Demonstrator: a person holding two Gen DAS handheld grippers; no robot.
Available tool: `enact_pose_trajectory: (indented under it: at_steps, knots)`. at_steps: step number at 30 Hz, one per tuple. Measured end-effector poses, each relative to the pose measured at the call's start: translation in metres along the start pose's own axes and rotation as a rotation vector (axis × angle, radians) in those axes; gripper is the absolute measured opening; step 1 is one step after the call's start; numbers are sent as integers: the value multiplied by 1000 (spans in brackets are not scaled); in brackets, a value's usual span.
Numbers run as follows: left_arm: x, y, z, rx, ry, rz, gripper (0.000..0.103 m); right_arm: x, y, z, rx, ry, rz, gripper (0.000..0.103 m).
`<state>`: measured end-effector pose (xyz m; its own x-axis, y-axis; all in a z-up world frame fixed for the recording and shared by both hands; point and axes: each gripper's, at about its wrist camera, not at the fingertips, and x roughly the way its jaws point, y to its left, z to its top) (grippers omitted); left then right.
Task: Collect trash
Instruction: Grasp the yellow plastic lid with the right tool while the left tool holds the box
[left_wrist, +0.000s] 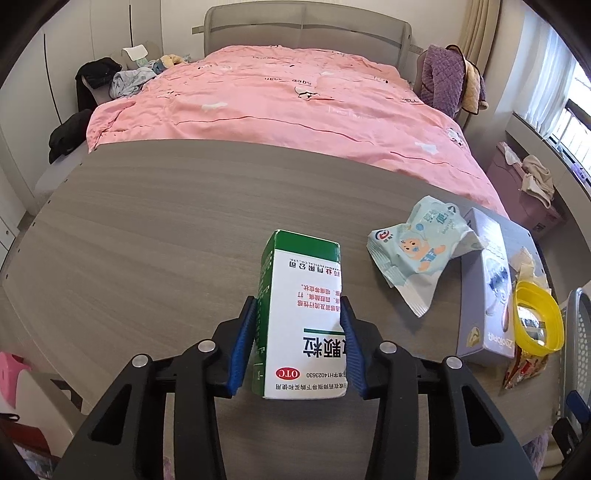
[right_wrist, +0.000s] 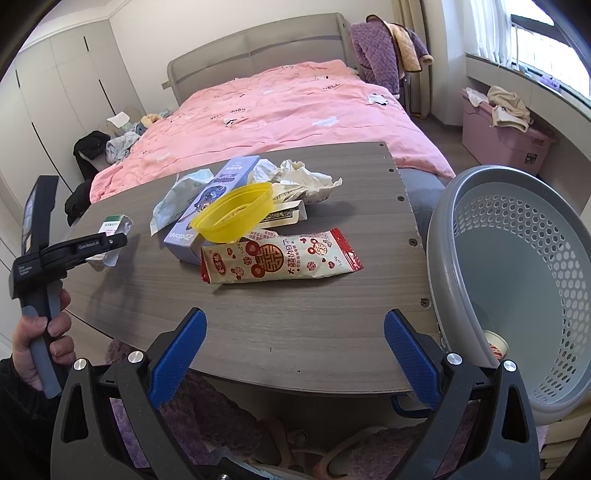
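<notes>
My left gripper is shut on a green and white medicine box, its blue pads on both sides, just above the grey wooden table. The box also shows in the right wrist view, held at the table's left. My right gripper is open and empty over the table's near edge. Ahead of it lie a red and white snack wrapper, a yellow plastic lid, a lilac carton, a pale blue wipes packet, a small flattened carton and crumpled paper.
A grey perforated basket stands just off the table's right edge, with a paper cup in its bottom. A bed with a pink cover lies beyond the table. A pink storage box sits by the window.
</notes>
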<state>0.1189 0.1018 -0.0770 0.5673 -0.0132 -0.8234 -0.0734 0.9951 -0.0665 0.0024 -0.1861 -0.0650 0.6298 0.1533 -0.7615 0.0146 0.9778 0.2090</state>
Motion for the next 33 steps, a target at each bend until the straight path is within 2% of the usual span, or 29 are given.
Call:
enact_pose_trajectory:
  at_steps: [7, 21, 28, 33]
  knots:
    - [-28, -12, -7, 38, -65, -9, 42, 5, 4, 11, -14, -12, 12, 95]
    - [-42, -26, -14, 73, -96, -36, 42, 19, 31, 48, -50, -49, 55, 95]
    - [-43, -23, -15, 69, -101, -46, 42, 34, 58, 62, -138, -42, 26, 91]
    - [-39, -14, -14, 52, -93, -51, 42, 55, 72, 69, -189, 2, -23, 88]
